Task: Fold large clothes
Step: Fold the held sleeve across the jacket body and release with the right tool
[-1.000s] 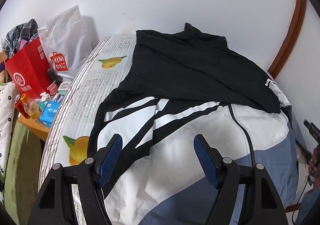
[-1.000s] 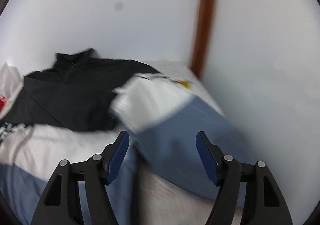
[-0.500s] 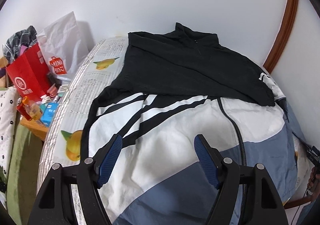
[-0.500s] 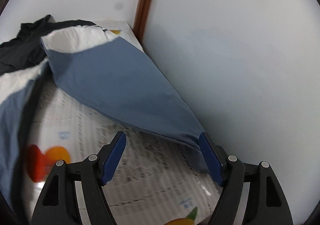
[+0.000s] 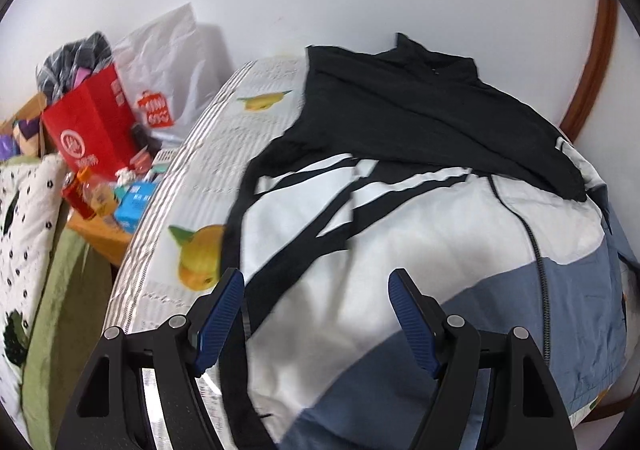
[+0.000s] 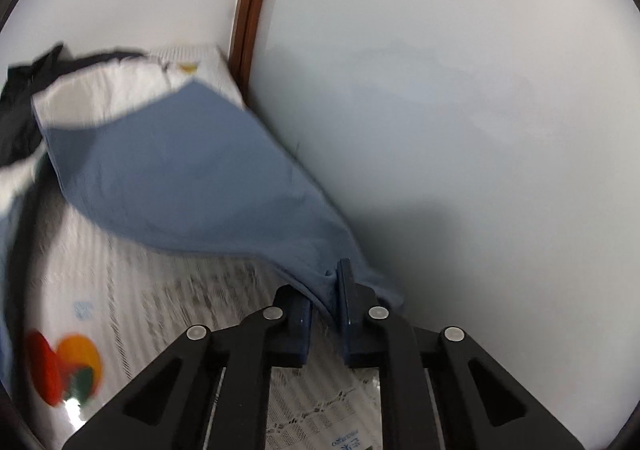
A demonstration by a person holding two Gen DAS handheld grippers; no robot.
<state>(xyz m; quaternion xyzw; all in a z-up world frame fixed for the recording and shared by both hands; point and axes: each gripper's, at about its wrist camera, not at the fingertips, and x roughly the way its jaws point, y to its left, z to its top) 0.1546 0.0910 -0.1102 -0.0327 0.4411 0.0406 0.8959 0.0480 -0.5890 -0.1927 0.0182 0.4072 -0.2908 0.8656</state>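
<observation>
Since half a second ago my right tool has clamped the jacket's blue sleeve, which stretches up-left toward its body on the bed, under my left tool, still spread apart.

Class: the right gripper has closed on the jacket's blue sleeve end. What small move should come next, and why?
Probably lift the right gripper a little and carry the sleeve inward over the jacket. The sleeve is pinched at its end and stretches out beside the wall, away from the body. The left gripper is open over the jacket, holding nothing.
</observation>
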